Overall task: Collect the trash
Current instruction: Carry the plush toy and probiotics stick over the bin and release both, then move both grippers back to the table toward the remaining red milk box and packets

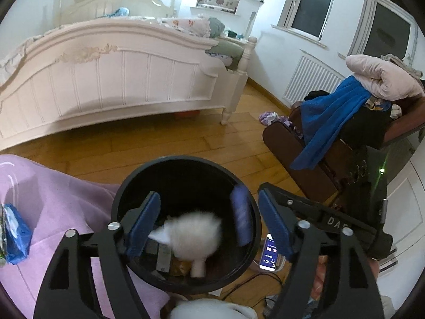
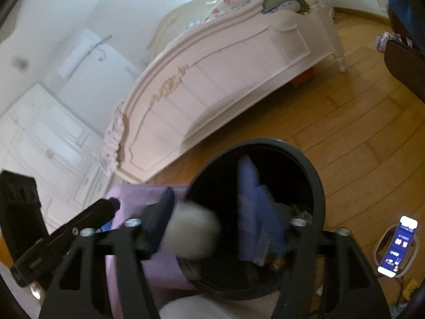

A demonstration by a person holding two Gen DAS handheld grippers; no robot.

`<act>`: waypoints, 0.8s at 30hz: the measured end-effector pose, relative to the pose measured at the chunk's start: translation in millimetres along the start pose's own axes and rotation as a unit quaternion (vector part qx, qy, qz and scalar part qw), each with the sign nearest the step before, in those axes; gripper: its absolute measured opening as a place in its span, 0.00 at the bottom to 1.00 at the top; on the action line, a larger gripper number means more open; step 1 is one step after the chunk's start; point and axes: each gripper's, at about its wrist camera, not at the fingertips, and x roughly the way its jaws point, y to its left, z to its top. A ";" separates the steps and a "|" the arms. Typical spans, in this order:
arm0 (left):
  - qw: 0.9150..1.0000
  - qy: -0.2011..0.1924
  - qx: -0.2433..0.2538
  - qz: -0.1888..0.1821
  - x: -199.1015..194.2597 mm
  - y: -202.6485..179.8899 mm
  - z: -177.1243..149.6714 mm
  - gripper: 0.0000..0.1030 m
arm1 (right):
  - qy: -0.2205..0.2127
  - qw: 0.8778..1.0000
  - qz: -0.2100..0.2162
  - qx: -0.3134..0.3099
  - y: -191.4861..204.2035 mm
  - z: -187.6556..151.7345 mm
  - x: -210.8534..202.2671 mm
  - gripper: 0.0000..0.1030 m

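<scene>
Over on the left, a lilac cloth (image 1: 69, 212) is lying draped across a surface, with a crumpled blue wrapper (image 1: 16, 236) sitting on it near the edge. Just beside the cloth a round black trash bin (image 1: 122, 194) is standing on the wooden floor (image 1: 186, 143), and the left gripper (image 1: 209, 226) is hanging right over its mouth with its blue-padded jaws spread wide apart. Between them a blurred white wad of trash (image 1: 196, 235) is showing inside the bin's opening, touching neither pad, above some scraps at the bottom. The right gripper (image 2: 215, 226) is hovering over the same bin's rim (image 2: 316, 183), jaws also wide apart, the white wad (image 2: 194, 234) smeared between them. Farther right, a lit phone (image 1: 269, 254) is lying on the floor near the bin, and a dark chair (image 1: 318, 164) heaped with a blue towel (image 1: 334, 117) is standing beyond it. A white bed (image 1: 111, 79) is filling the background.
</scene>
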 end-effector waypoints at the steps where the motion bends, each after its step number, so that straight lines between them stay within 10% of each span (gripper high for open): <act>1: 1.000 -0.001 -0.001 0.000 -1.9 1.2 -0.3 0.75 | 0.001 1.000 -0.003 -0.003 1.1 -0.3 0.0 0.64; 15: 0.997 -0.042 -0.057 0.027 -64.6 51.7 -15.7 0.75 | 0.029 0.998 0.018 -0.059 63.5 -13.4 8.8 0.64; 24: 0.981 -0.093 -0.133 0.108 -145.0 147.6 -35.1 0.82 | 0.071 0.988 0.042 -0.127 141.6 -37.3 42.2 0.64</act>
